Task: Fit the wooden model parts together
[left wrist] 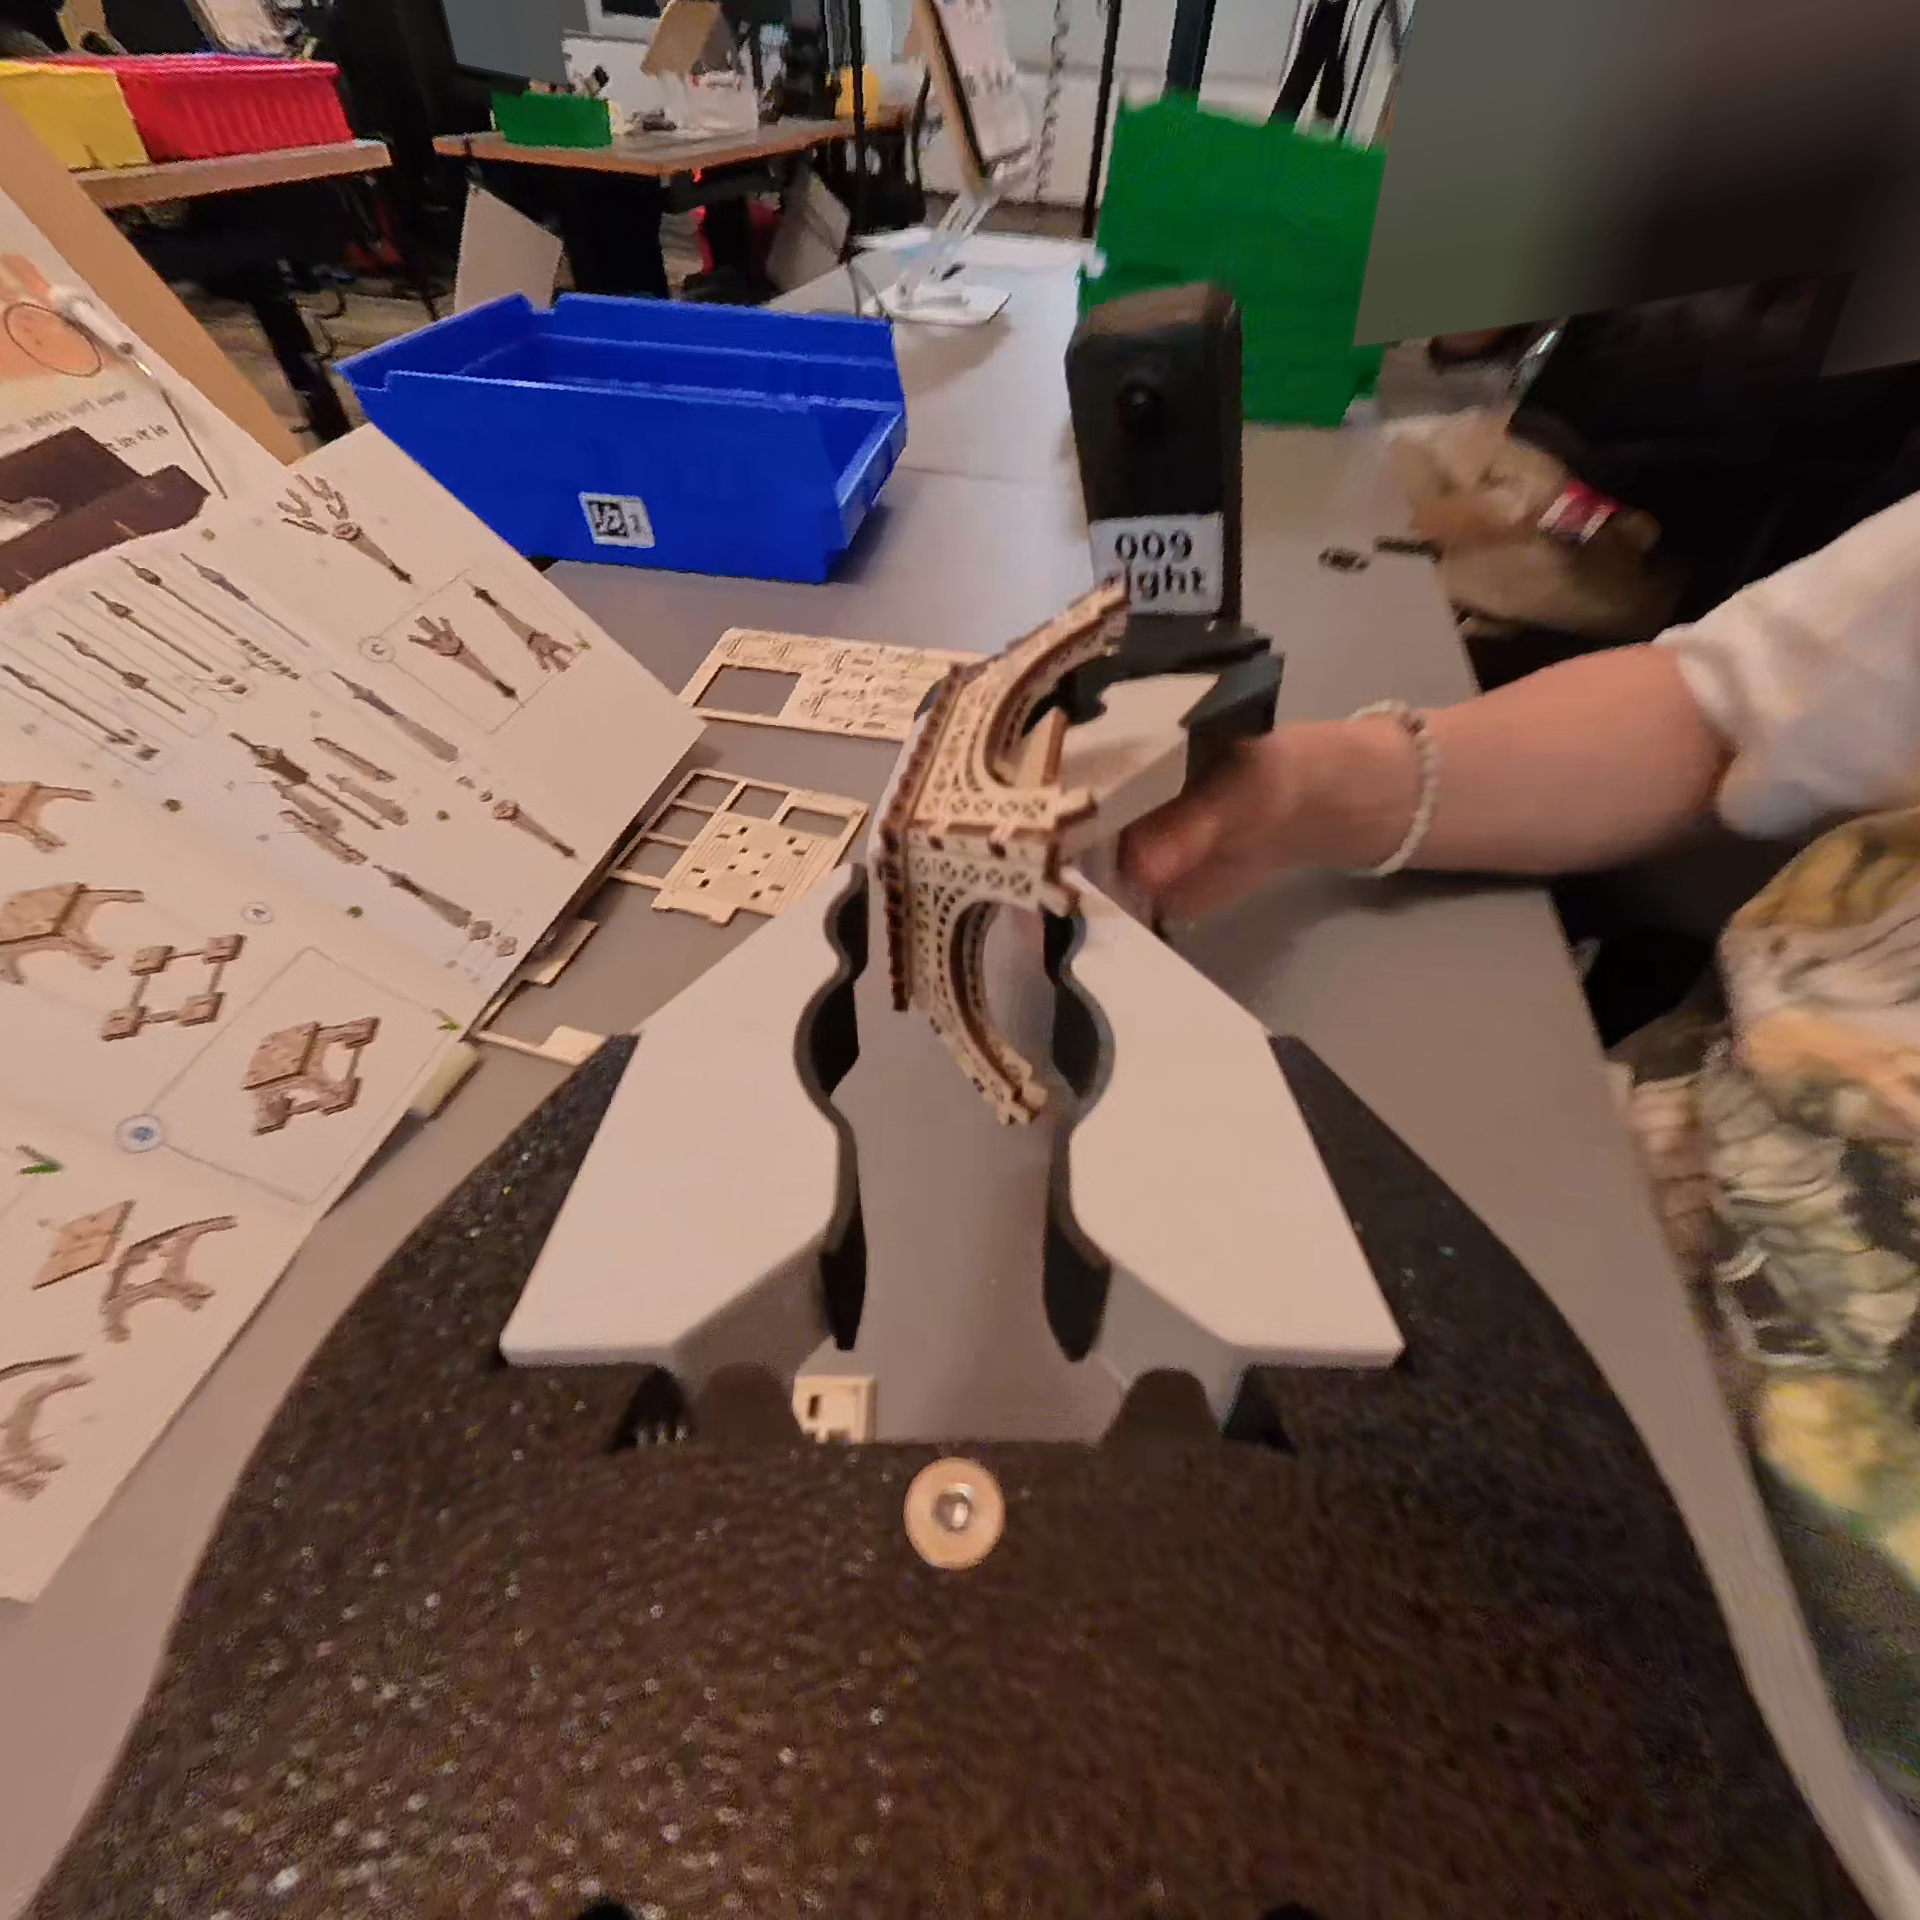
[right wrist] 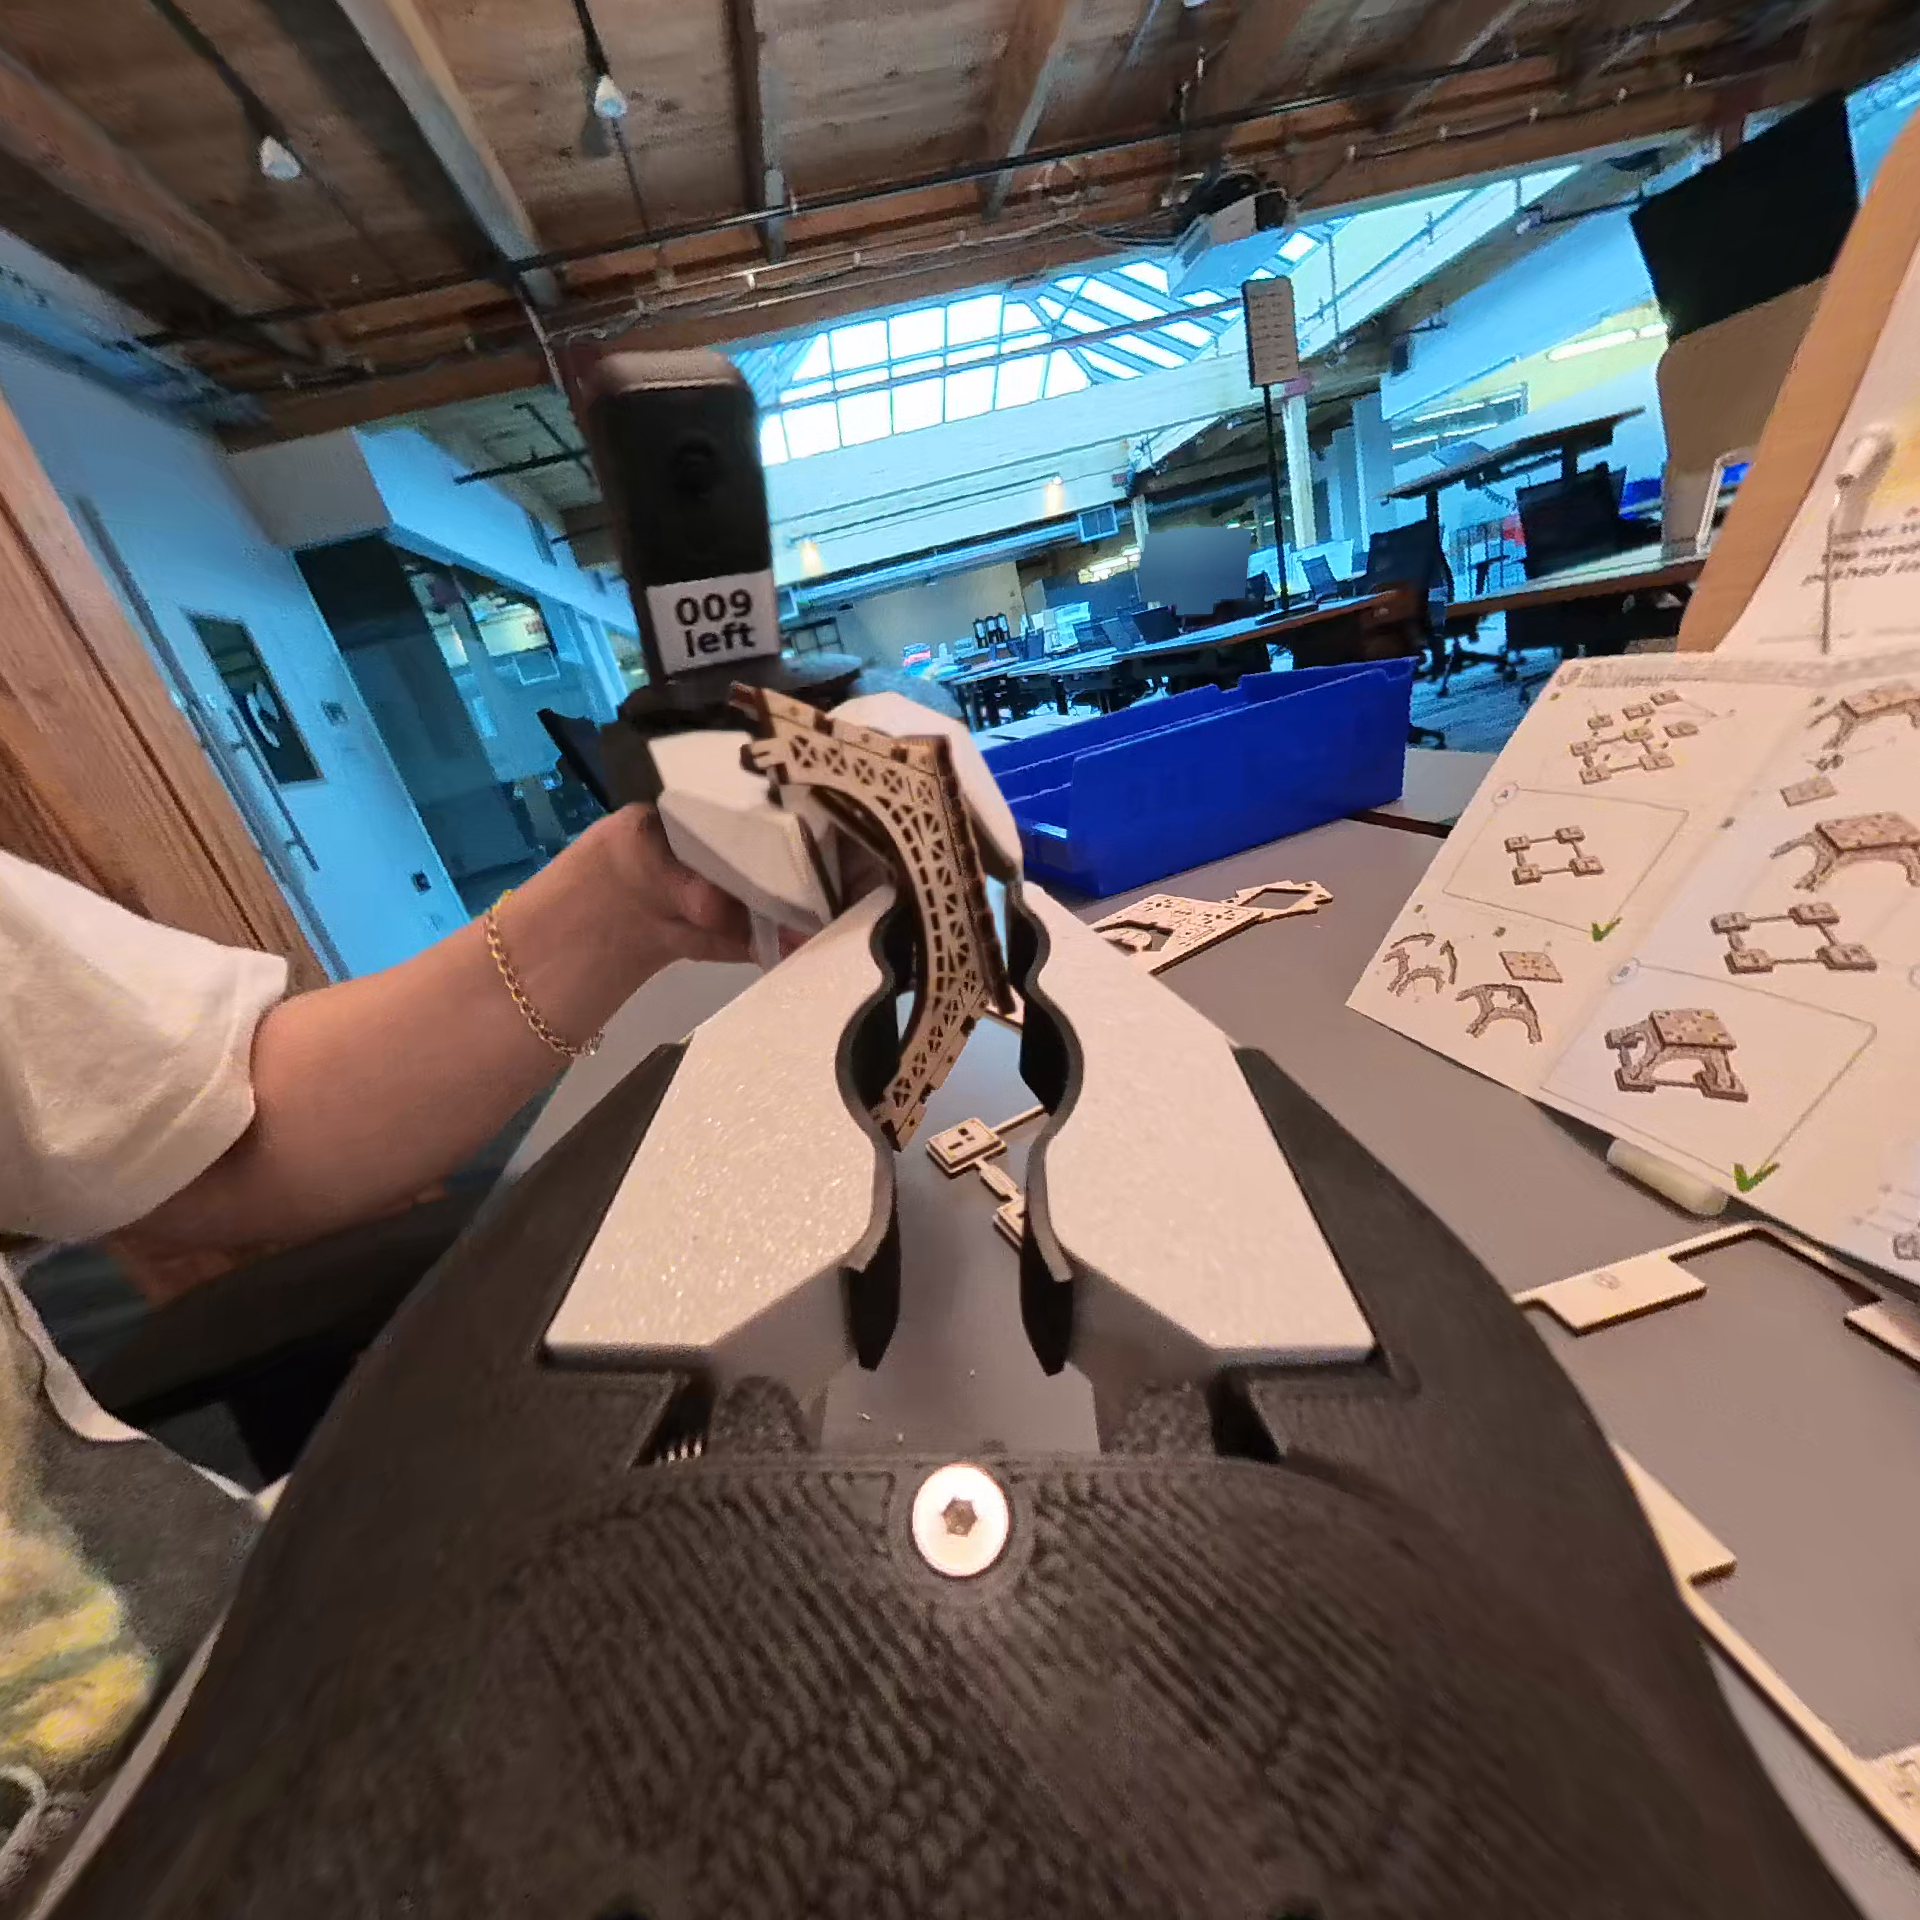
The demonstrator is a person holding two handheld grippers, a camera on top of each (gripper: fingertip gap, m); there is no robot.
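Meeting tip to tip above table, left gripper [left wrist: 961,914] and right gripper [right wrist: 951,935] both clamp lattice arch piece [left wrist: 966,821]; advice: squeeze evenly along tab joints, avoid twisting thin legs.

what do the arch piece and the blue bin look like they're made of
Arch piece: thin pale wood, likely laser-cut plywood, judging by its dark brown edges and lattice cut-outs; matte. Blue bin: looks like moulded plastic, with uniform colour, smooth slightly glossy walls and a rolled rim.
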